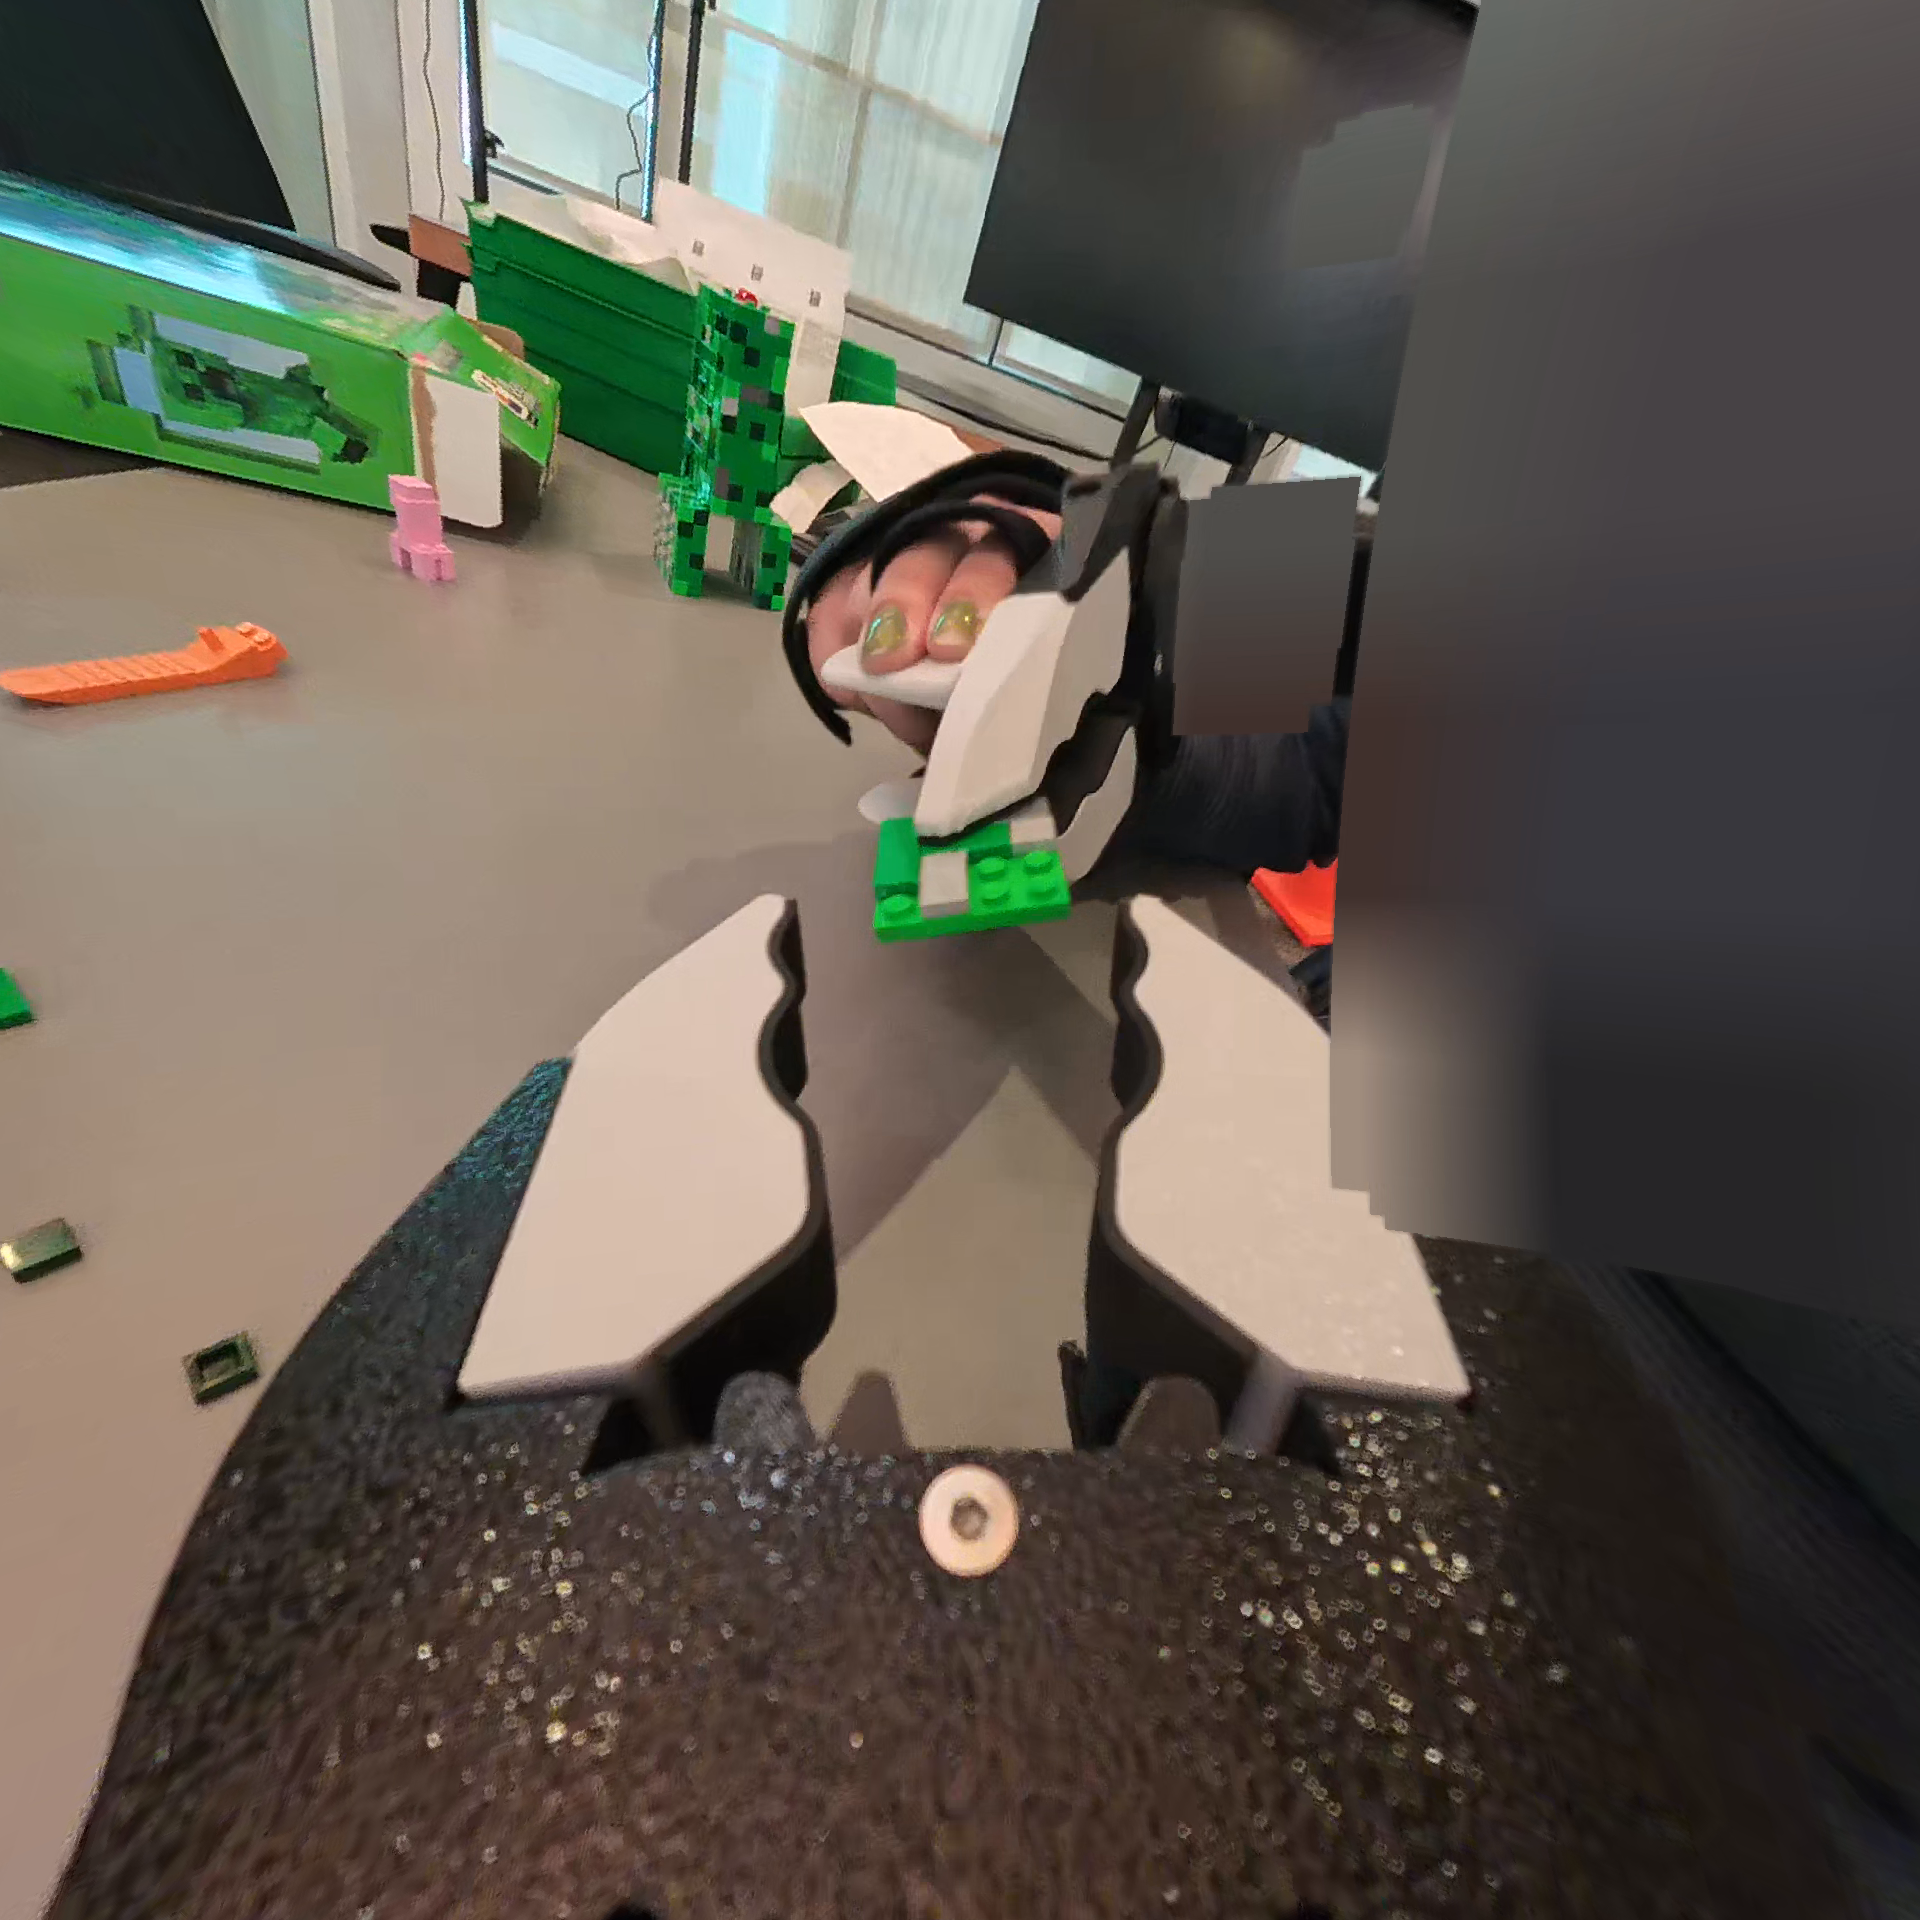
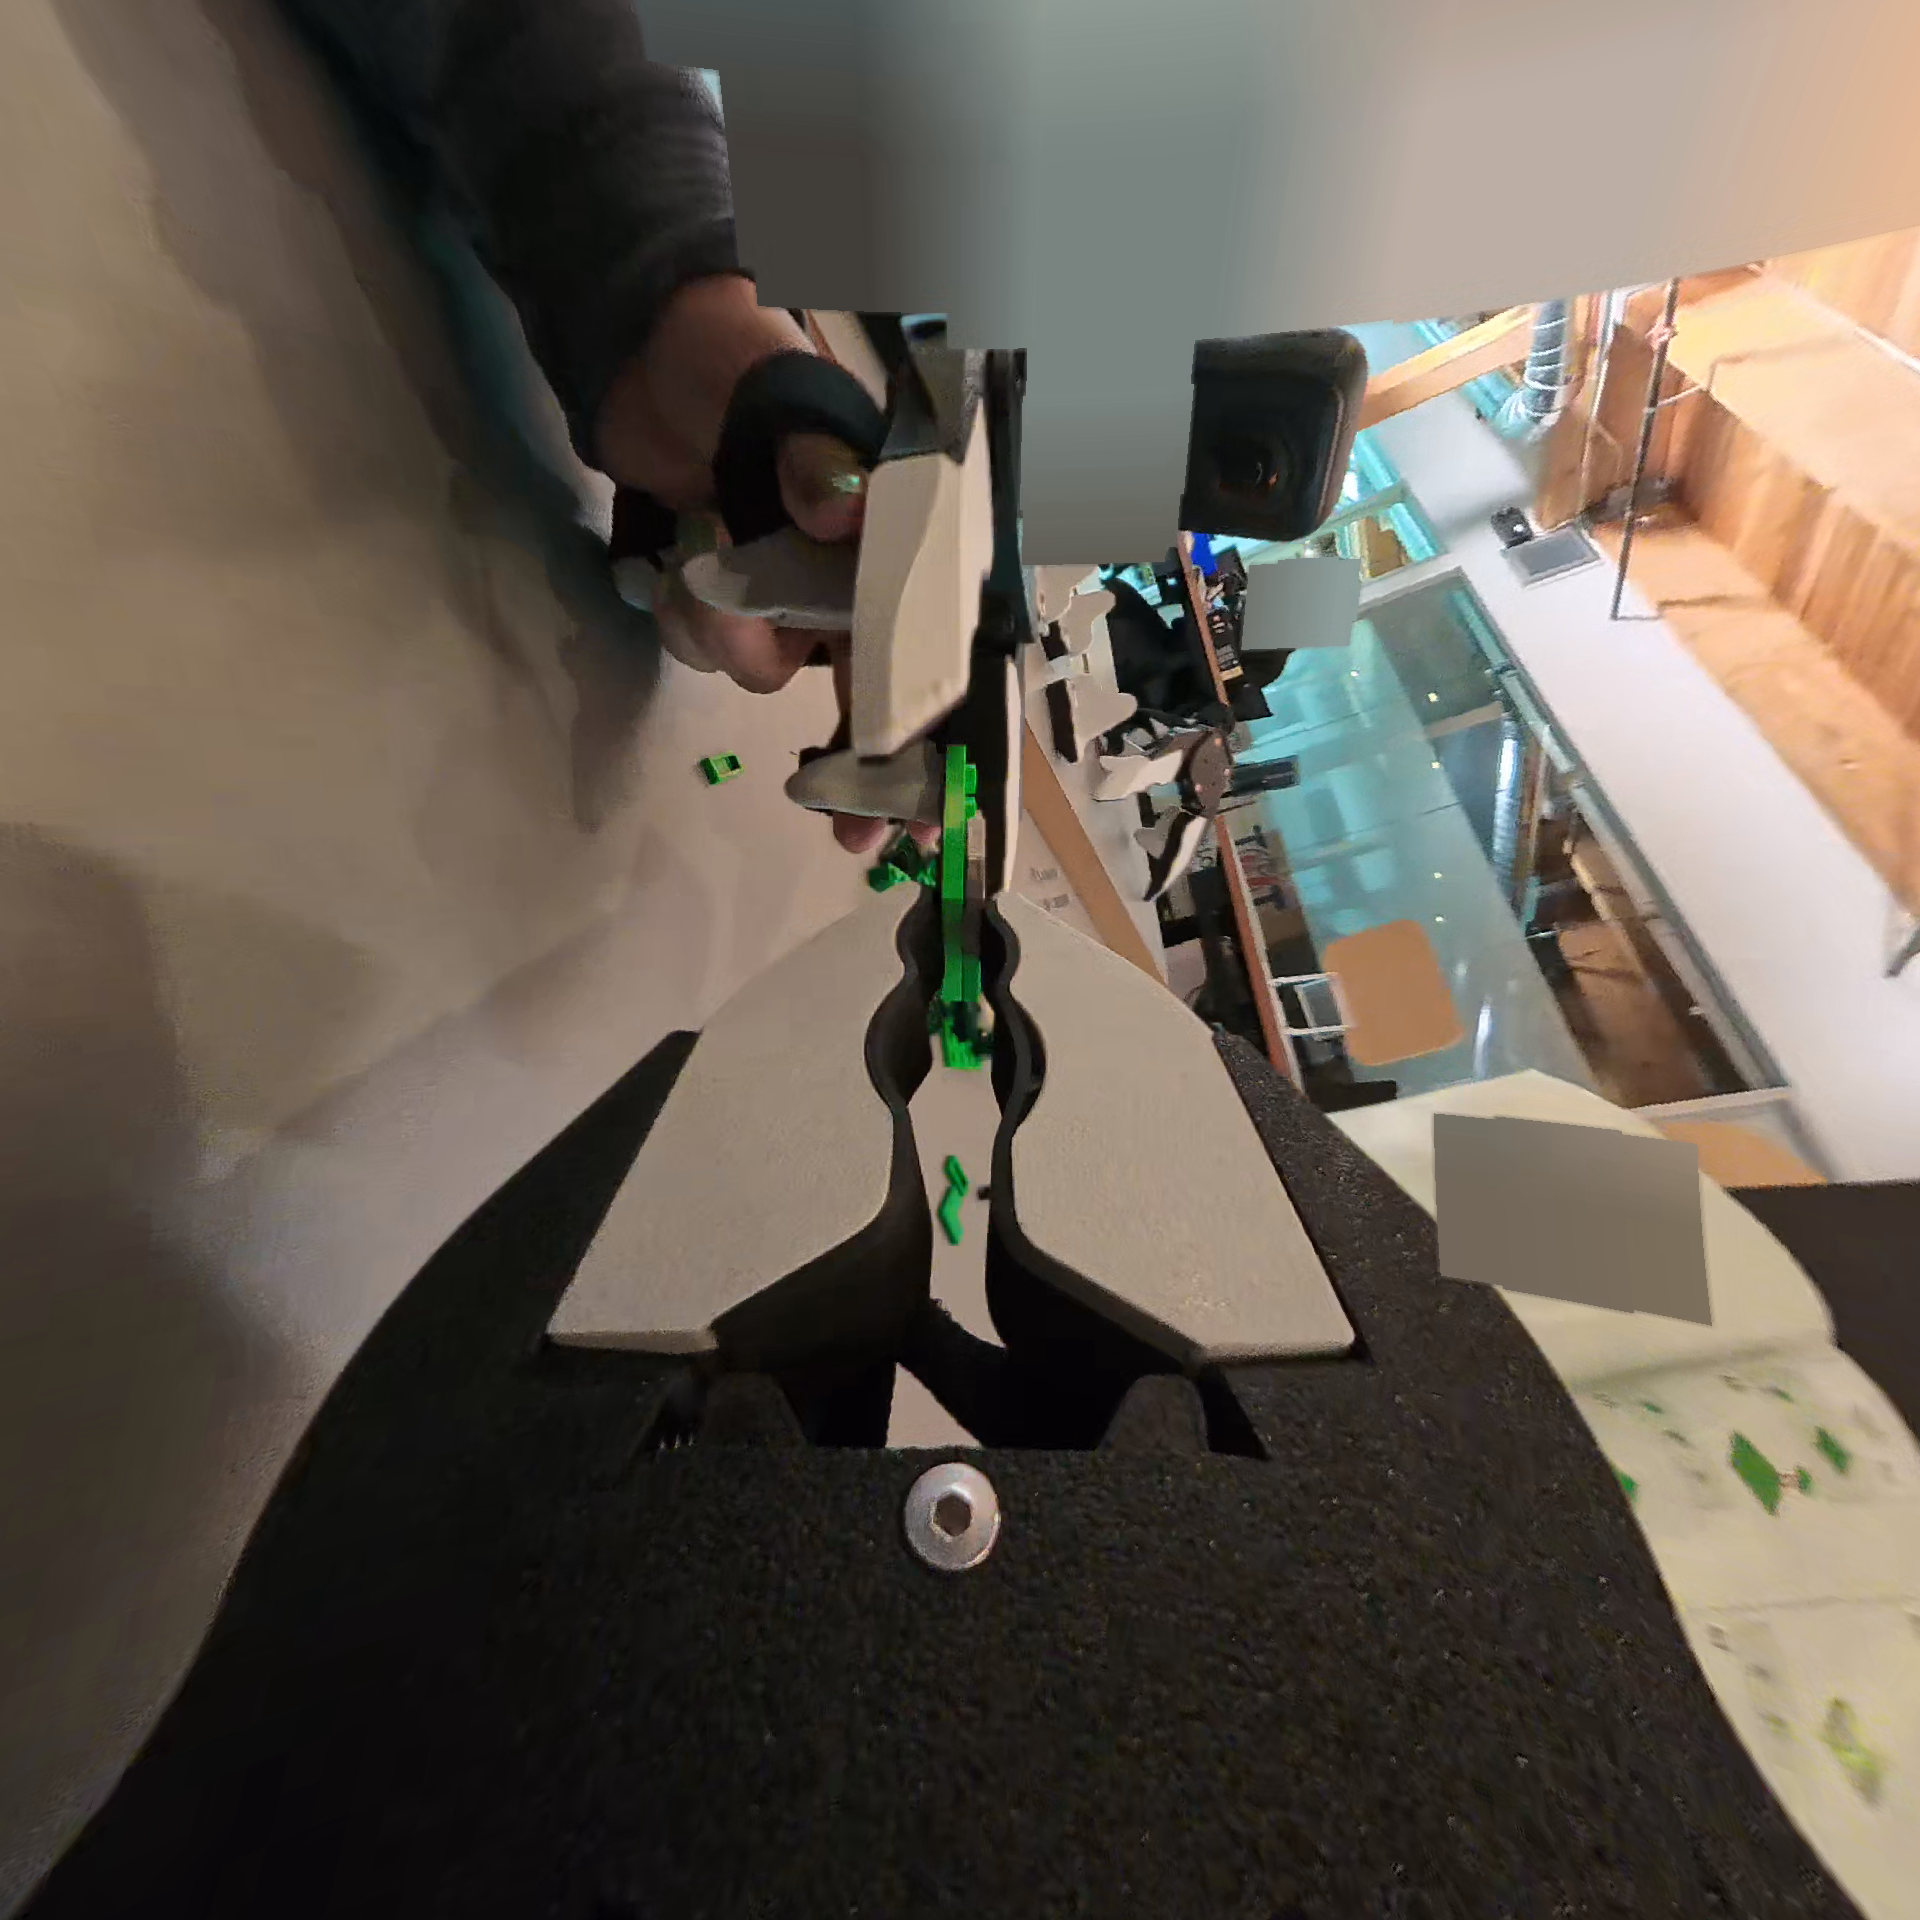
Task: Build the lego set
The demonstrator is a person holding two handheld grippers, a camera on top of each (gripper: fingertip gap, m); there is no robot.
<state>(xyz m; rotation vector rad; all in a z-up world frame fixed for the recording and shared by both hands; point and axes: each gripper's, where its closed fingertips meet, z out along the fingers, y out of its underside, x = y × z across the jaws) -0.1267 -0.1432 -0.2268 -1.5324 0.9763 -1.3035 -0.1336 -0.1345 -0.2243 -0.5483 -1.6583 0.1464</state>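
**Thin grip on the plate assembly**

The left gripper (image 1: 956,997) hangs empty, fingers spread apart, just short of the green plate assembly (image 1: 971,883). The right gripper (image 2: 956,971) clamps that assembly by its edge above the counter (image 1: 416,852). A careless push could pivot it loose.

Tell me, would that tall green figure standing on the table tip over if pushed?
Probably: the green figure is tall and narrow on a small base. It looks stiff, being built of bricks, but a fall might knock pieces loose.
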